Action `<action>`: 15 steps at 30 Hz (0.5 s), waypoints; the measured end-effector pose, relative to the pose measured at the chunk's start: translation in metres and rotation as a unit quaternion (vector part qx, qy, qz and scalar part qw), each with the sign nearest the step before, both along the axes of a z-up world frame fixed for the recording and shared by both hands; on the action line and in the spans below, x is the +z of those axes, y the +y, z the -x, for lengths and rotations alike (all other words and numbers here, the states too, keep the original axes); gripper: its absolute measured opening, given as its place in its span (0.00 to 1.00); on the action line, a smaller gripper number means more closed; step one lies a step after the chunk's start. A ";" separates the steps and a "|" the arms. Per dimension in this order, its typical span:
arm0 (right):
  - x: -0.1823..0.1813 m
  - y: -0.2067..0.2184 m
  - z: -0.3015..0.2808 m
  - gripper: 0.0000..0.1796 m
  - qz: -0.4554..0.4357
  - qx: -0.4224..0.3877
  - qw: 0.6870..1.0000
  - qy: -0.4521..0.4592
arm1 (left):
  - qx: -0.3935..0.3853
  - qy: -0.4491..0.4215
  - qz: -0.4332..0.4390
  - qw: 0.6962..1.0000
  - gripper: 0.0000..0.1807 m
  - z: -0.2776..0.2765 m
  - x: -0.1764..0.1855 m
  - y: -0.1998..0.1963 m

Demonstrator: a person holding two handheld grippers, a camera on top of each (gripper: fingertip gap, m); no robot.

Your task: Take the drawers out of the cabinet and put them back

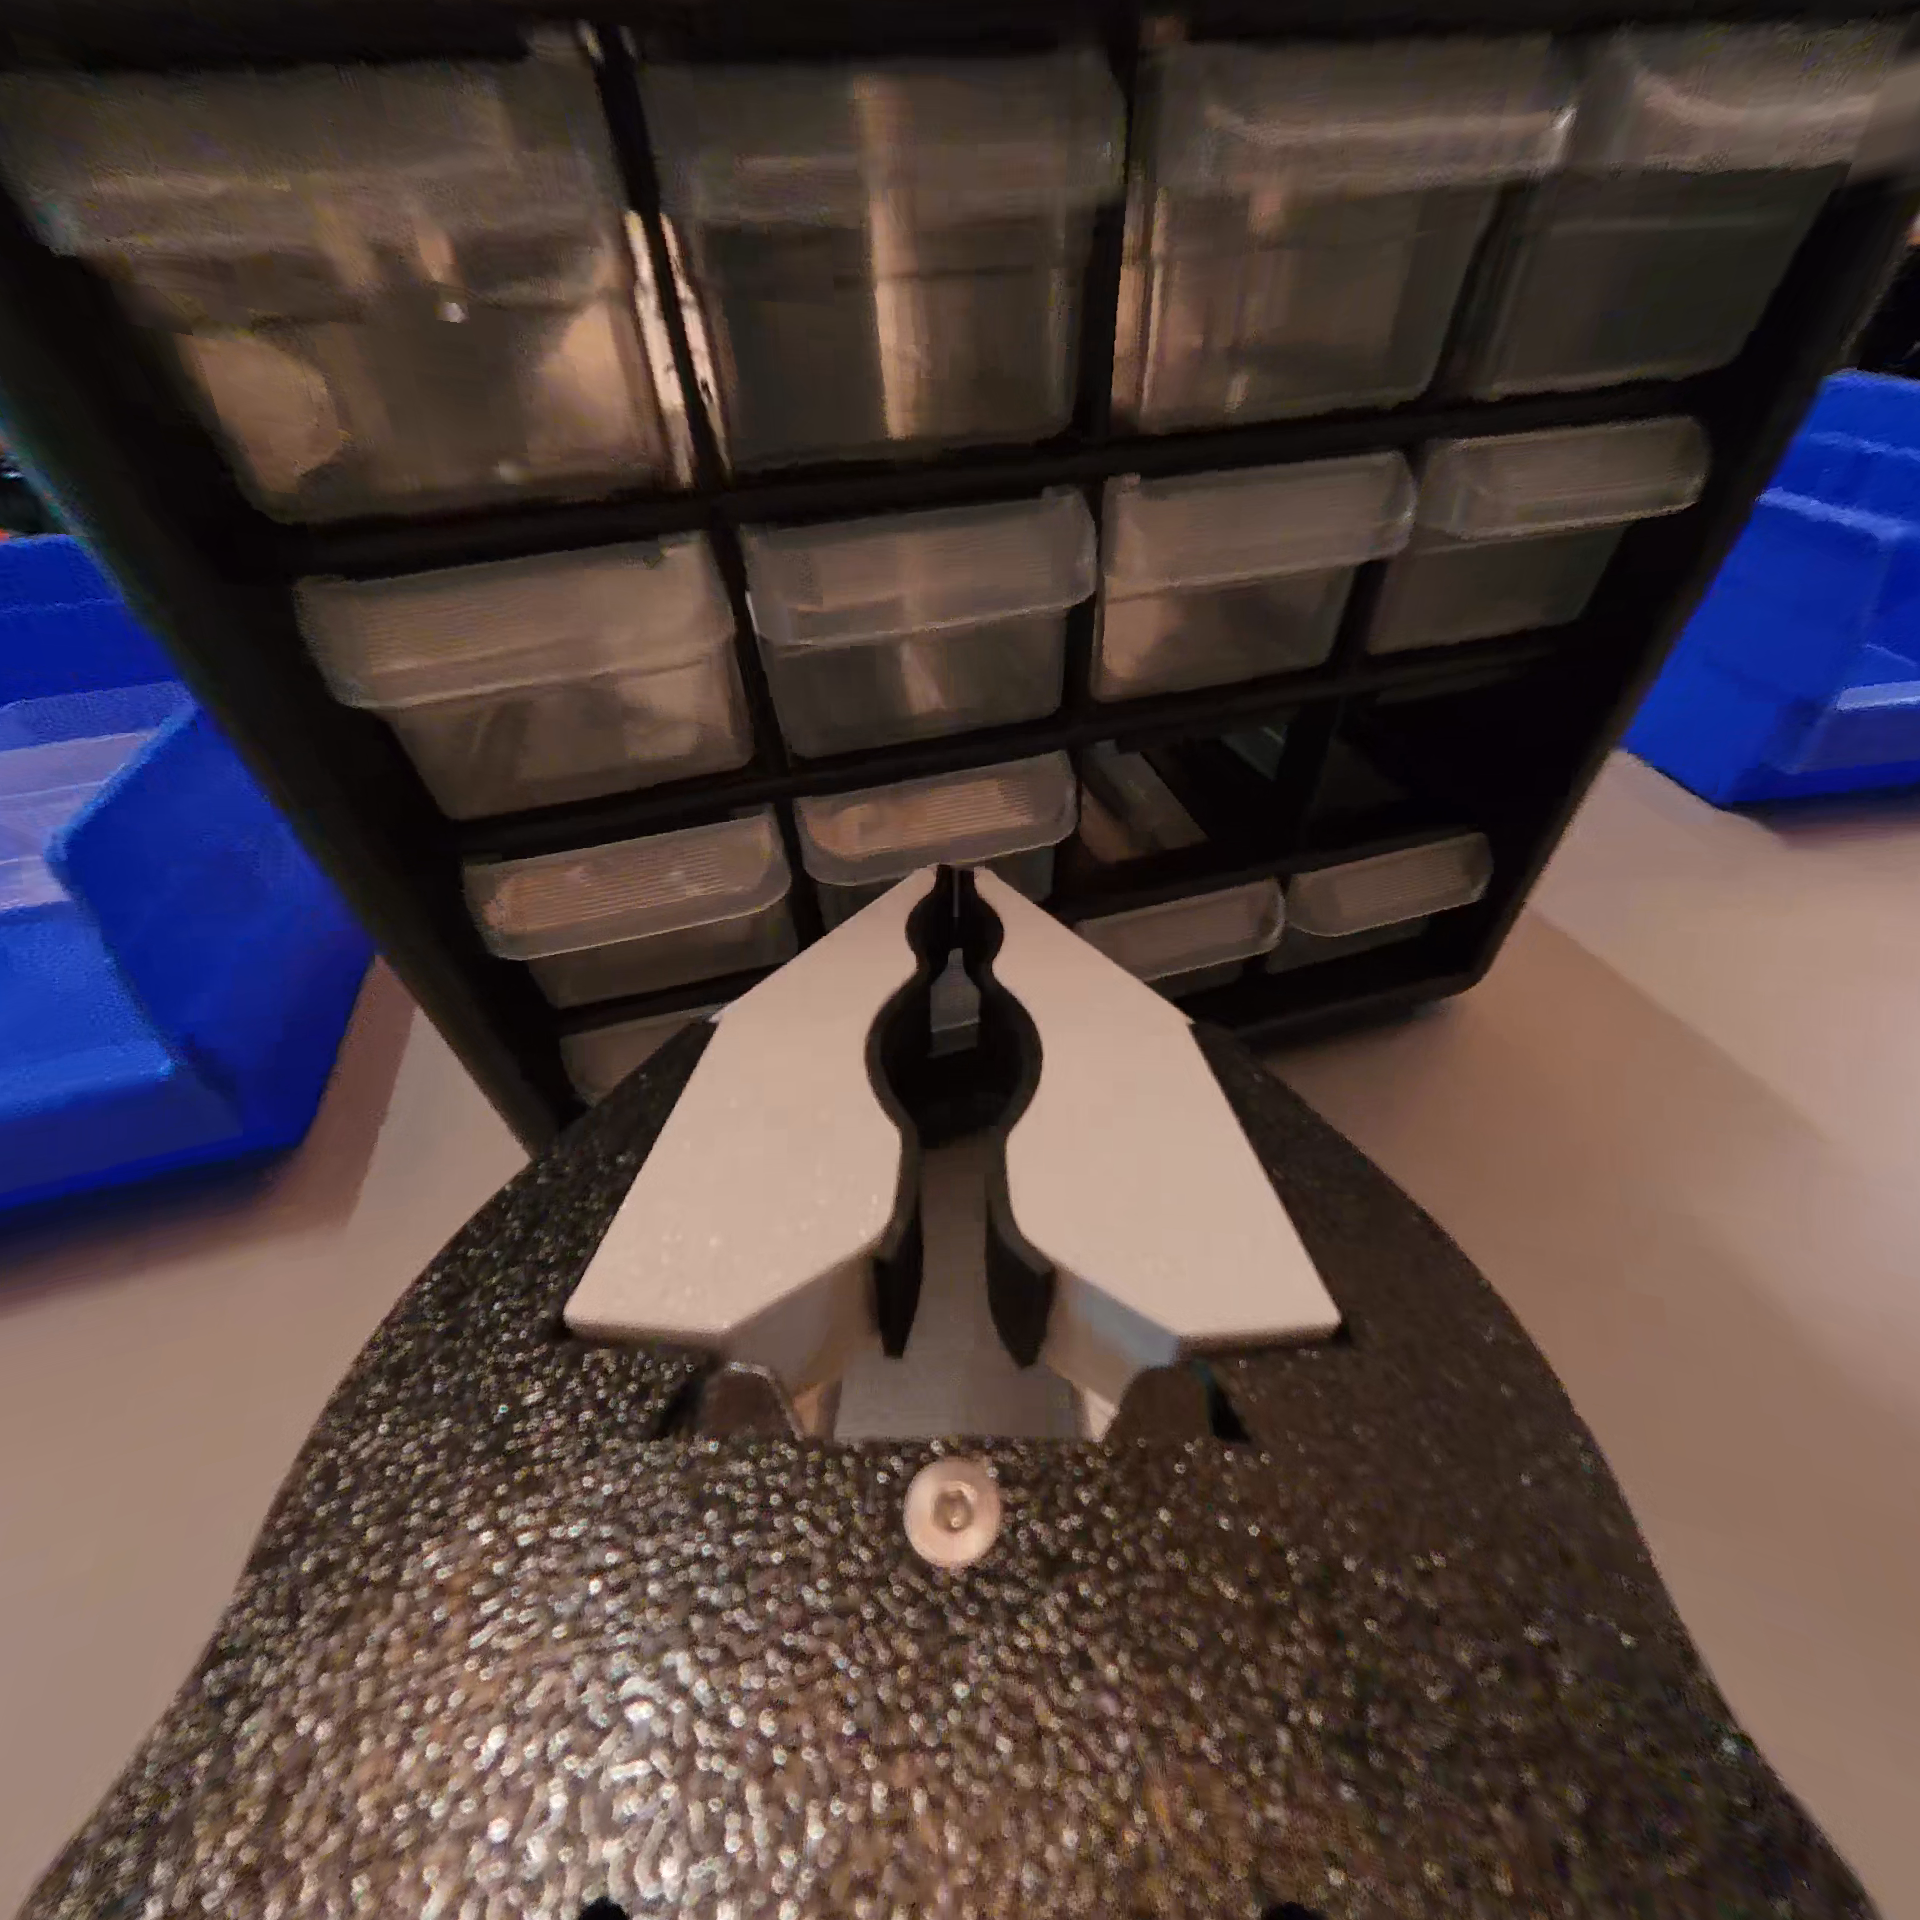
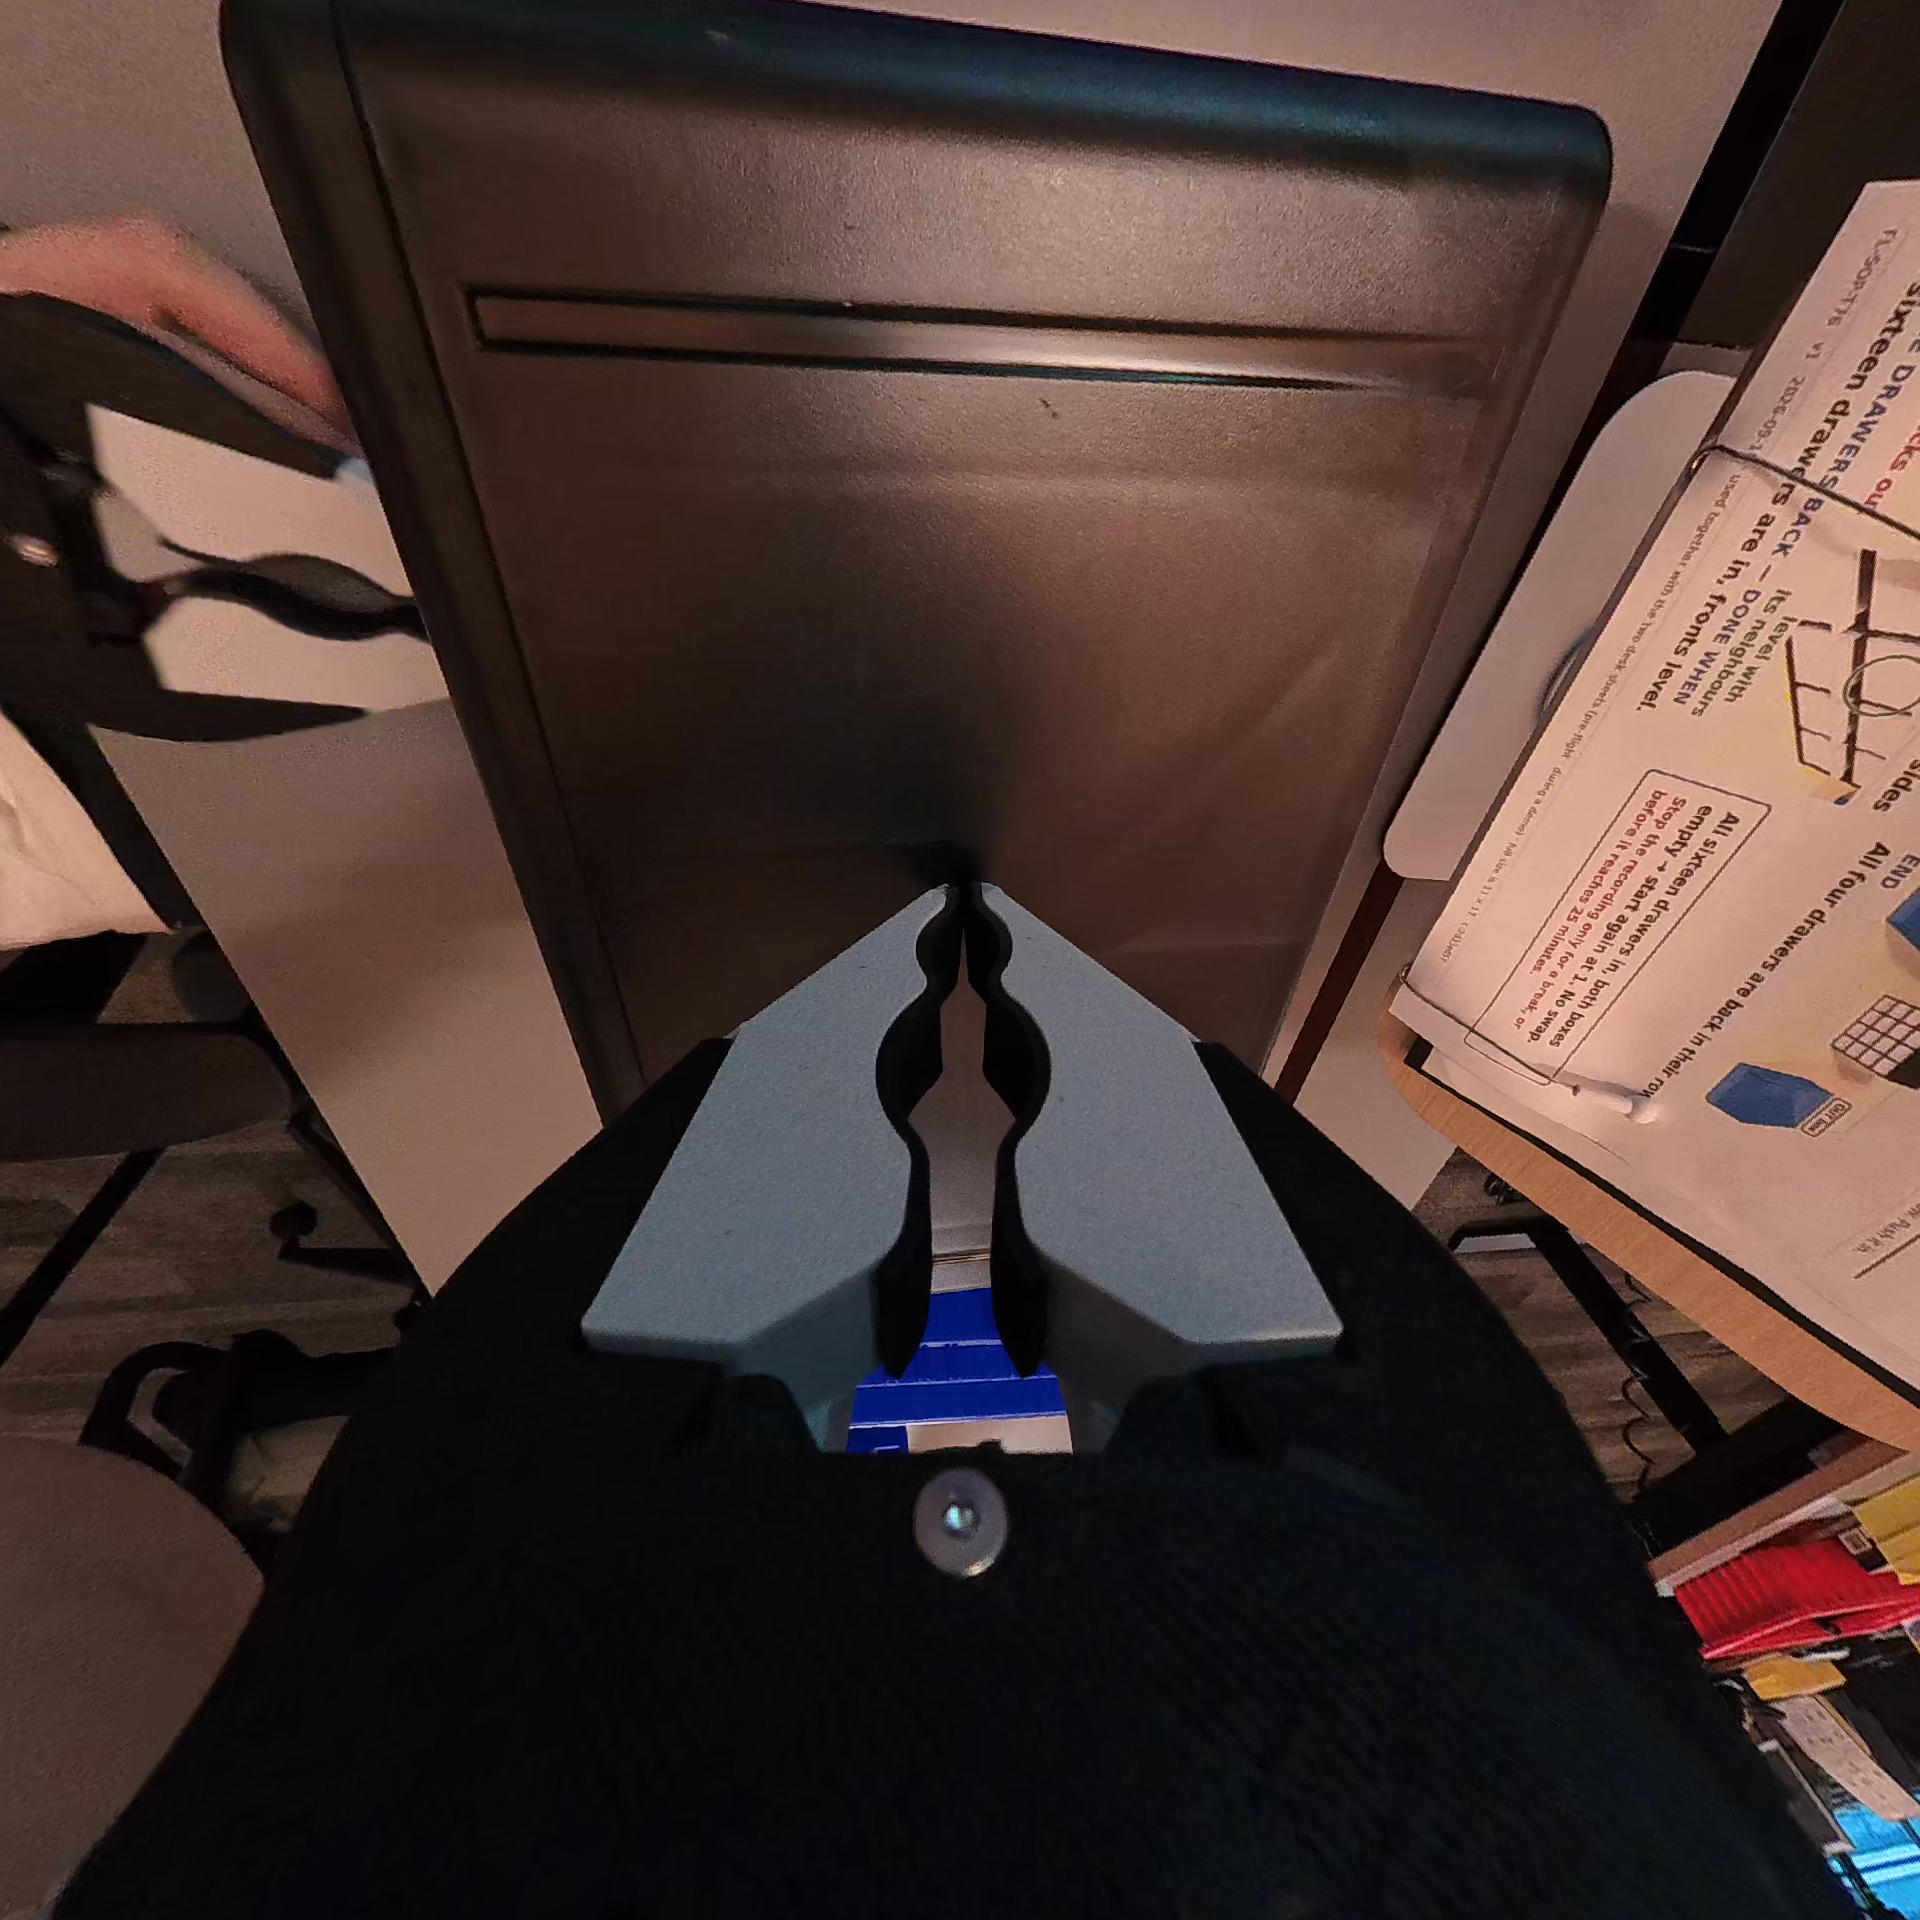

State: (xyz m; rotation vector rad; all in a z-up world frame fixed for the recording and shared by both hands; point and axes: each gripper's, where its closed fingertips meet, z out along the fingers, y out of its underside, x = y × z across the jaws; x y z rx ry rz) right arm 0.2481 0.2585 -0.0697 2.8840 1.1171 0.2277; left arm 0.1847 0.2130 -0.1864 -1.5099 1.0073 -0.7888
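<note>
The black cabinet (image 1: 260,665) fills the left wrist view, with clear plastic drawers in rows of four. In the third row the two right slots (image 1: 1195,790) are empty and dark. My left gripper (image 1: 956,883) is shut, its tips right under the front lip of the third-row second drawer (image 1: 935,816). I see nothing between the fingers. In the right wrist view my right gripper (image 2: 961,896) is shut and empty. Its tips rest against a flat dark panel (image 2: 935,540) of the cabinet with a long groove across it.
Blue bins stand on the pale table to the left (image 1: 156,935) and right (image 1: 1808,623) of the cabinet. In the right wrist view a printed sheet (image 2: 1704,727) lies on a board at the right. A hand with the other gripper (image 2: 156,343) shows blurred at the left.
</note>
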 end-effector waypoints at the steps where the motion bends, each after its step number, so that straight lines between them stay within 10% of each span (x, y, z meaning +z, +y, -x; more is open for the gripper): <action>1: 0.000 0.000 0.000 0.00 0.000 0.001 1.000 0.000 | -0.015 -0.009 0.002 1.000 0.00 0.006 0.007 -0.003; 8: 0.000 0.000 0.000 0.00 -0.010 0.007 1.000 0.013 | -0.113 -0.025 -0.015 0.993 0.02 0.058 0.068 0.012; 11: 0.000 0.000 0.000 0.00 -0.013 0.008 1.000 0.017 | -0.193 0.051 0.020 0.980 0.00 0.059 0.045 0.006; 15: 0.000 0.000 0.000 0.00 -0.013 0.007 1.000 0.017 | -0.103 0.093 -0.049 0.989 0.00 0.051 0.011 0.032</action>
